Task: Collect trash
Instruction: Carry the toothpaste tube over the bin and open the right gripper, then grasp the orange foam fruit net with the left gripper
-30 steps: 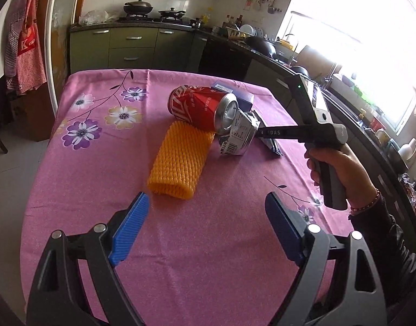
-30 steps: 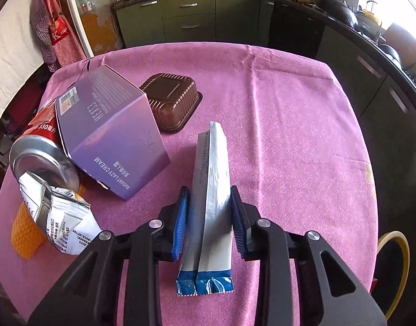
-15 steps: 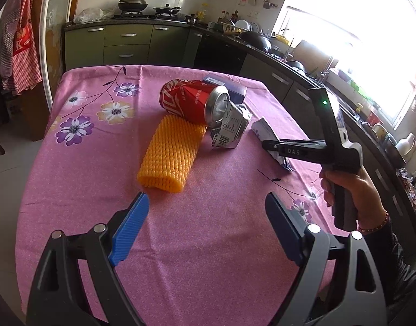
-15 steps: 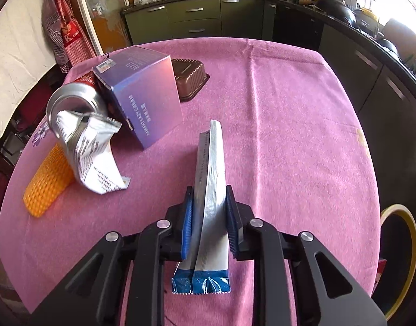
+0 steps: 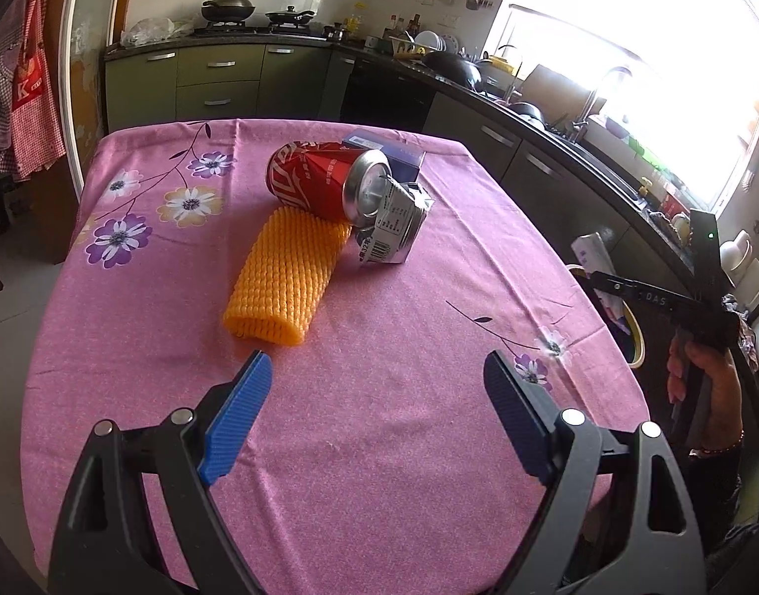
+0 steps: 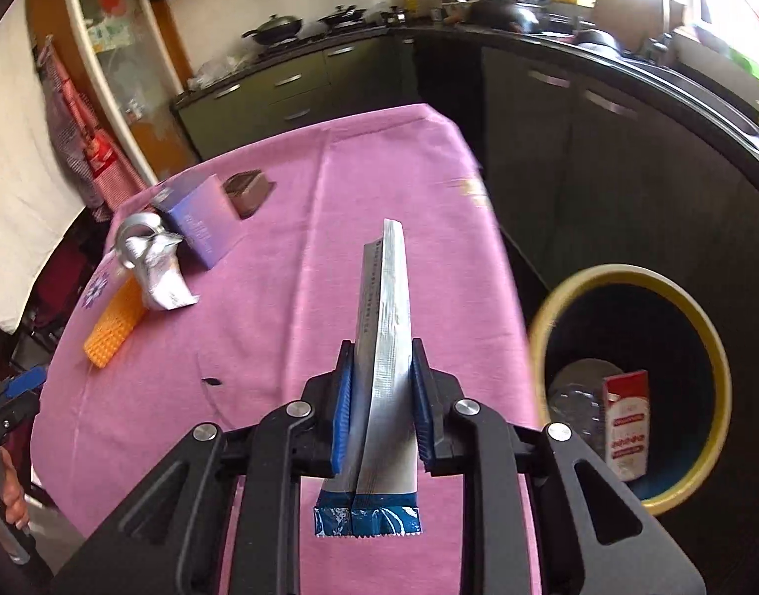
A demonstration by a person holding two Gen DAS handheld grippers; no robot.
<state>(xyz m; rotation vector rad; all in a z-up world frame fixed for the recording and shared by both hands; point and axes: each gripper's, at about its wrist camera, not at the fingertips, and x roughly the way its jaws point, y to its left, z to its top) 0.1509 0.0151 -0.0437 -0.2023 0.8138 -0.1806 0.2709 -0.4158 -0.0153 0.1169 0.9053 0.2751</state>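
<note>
Your right gripper (image 6: 379,399) clamps a silver-and-blue wrapper (image 6: 387,327) between its fingers (image 6: 341,414), raised over the pink table (image 6: 280,258) edge. A yellow-rimmed bin (image 6: 717,347) sits just right, holding a red carton (image 6: 626,421).

A table (image 5: 379,446) covered with a pink flowered cloth carries a small cluster of trash toward its far half. The landmark is a red can (image 5: 325,183) lying on its side. An orange foam net sleeve (image 5: 285,282) lies just in front of the can, touching it. A crumpled silver wrapper (image 5: 394,228) rests against the can's open end. A purple box (image 5: 394,156) sits right behind the can, and a brown plastic tray (image 6: 248,192) lies just beyond that box.
</note>
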